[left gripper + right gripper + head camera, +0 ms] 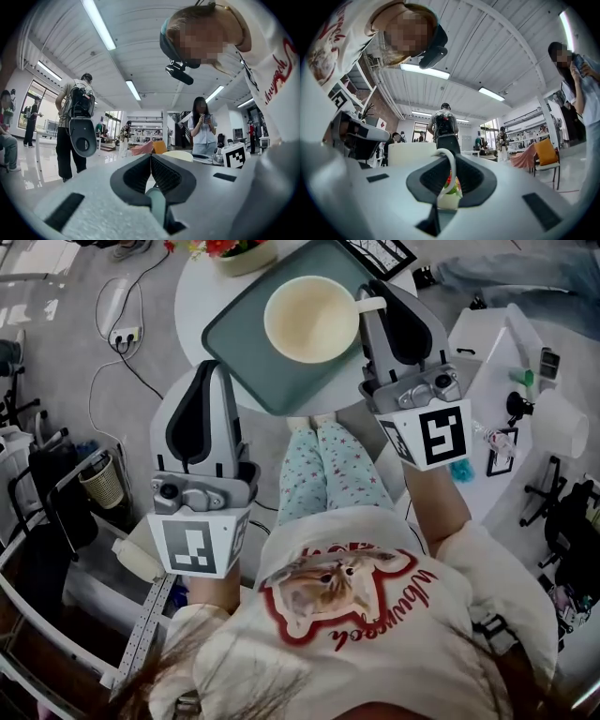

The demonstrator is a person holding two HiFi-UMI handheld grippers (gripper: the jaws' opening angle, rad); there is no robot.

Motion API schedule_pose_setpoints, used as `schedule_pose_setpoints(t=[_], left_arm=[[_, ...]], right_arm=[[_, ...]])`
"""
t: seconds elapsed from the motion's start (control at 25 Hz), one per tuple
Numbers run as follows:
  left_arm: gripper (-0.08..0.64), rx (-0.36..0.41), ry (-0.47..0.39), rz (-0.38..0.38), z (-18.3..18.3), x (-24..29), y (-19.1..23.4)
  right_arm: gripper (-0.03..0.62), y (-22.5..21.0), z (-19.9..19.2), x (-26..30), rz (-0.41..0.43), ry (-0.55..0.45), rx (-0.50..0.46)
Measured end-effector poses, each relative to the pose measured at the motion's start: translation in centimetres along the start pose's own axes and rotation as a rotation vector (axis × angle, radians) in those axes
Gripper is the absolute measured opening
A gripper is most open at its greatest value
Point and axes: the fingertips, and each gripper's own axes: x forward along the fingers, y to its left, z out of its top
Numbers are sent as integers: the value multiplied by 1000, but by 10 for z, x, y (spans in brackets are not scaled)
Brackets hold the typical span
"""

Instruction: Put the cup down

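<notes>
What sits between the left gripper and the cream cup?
A bare stretch of the grey-green tray lies between the left gripper and the cream cup; the head view shows it.

- The cream cup (311, 319) is standing upright, its wide mouth facing up and showing an empty inside.
- It is sitting over the grey-green tray (234, 345), its handle (371, 305) pointing right and being pinched between the right gripper (375, 296) fingers.

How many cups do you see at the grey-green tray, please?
1. The cream ceramic cup is over the grey-green rectangular tray, its handle between the jaws of the right gripper; nothing seems to hide another.
</notes>
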Motion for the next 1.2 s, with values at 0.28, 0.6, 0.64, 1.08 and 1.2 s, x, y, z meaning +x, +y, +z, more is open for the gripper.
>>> schedule_pose_setpoints(t=[0.28,0.6,0.64,1.08,1.2], left_arm=[[15,-25,29,56,-28,-7,20],[15,-61,78,107,-65,-15,32],[15,-63,83,109,-68,-15,33],[15,-101,75,167,-85,-16,47],[15,-104,81,176,-88,-20,49]], right_arm=[[51,9,-40,26,46,9,13],[51,14,-92,49,82,68,19],[51,14,-97,51,85,76,19],[51,24,-142,72,150,139,8],[51,28,-152,78,162,164,0]])
